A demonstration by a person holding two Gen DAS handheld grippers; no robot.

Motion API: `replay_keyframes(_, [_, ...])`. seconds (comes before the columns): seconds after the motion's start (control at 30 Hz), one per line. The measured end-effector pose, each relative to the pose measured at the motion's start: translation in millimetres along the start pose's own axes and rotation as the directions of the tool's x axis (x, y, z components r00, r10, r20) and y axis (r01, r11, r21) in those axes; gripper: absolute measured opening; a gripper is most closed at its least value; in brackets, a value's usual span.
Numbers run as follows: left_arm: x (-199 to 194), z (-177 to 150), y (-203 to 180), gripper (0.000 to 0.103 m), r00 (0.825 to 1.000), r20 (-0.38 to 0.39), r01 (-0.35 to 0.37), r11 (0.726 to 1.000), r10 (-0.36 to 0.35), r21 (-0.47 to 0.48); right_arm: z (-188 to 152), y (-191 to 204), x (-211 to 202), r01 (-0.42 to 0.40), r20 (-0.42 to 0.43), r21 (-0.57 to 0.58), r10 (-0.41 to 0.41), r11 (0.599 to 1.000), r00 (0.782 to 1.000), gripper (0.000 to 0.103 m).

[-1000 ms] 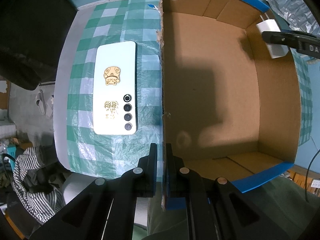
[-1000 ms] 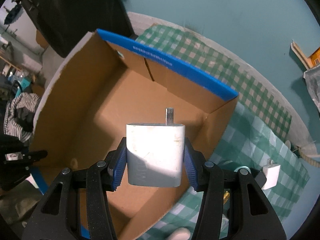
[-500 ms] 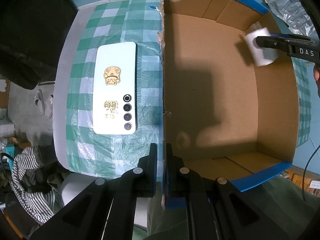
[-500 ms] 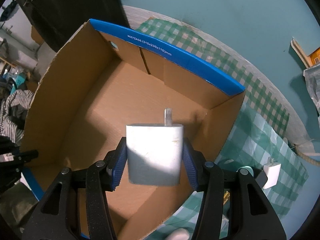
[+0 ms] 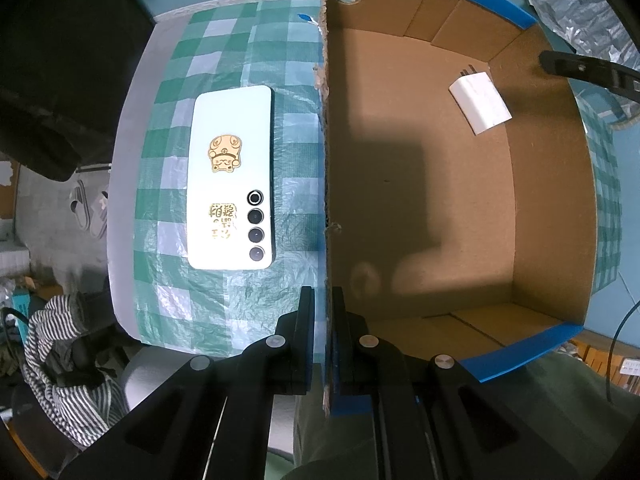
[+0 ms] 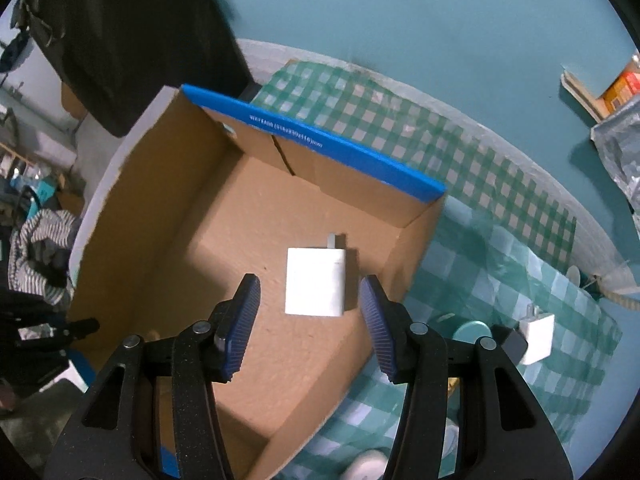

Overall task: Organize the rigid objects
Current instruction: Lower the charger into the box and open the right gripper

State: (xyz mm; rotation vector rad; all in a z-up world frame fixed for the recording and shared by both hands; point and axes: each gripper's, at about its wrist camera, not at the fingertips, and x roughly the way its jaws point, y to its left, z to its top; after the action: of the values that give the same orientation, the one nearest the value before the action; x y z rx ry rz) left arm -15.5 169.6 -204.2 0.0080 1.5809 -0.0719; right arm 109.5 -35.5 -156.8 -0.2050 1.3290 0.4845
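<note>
Resting flat on the floor of the open brown cardboard box with blue-taped rims (image 6: 280,208), the large white rectangular plug-in charger (image 6: 316,282) counts as one item stowed; it lies toward the 2 o'clock corner of the box in the left wrist view (image 5: 480,102), prongs pointing at the far wall. The right tongs (image 6: 308,322) stand wide above it, blue ribbed pads clear of its sides and holding nothing. The left tongs (image 5: 322,336) are pinched narrow on the near end of the box's left wall, at 6 o'clock in their own view, apparently steadying the box. Outstanding items, by my assessment: a pale white smartphone with gold stickers and a column of camera lenses (image 5: 232,178), lying back-up on the green-and-white checked table (image 5: 256,60) at 9 o'clock of the box; and a smaller white plug adapter (image 6: 536,334) on the cloth at 3 o'clock in the right wrist view, beside a teal round object I cannot identify. Task judged partly complete, with at least two objects left outside the box.
</note>
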Motion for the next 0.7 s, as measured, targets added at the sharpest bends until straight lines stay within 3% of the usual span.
replay_keyframes(0.27, [-0.4,1.6,-2.1,0.007,1.000,-0.004,0.004,1.000,-0.004,0.010,-18.0,-18.5,-29.0,0.035,0.019,0.078,-0.036,0.996,0.999,0.057])
replay_keyframes(0.4, [-1.9,3.0,-1.8,0.007,1.000,-0.003,0.008,1.000,-0.008,0.010,-34.0,-33.7,-41.1,0.051,0.019,0.142,-0.054,0.989,0.998,0.064])
replay_keyframes(0.7, [-3.7,3.5,-4.8,0.007,1.000,-0.001,0.004,1.000,-0.004,0.016,-92.1,-70.2,-50.0,0.070,-0.025,0.335,-0.065,0.940,0.998,0.065])
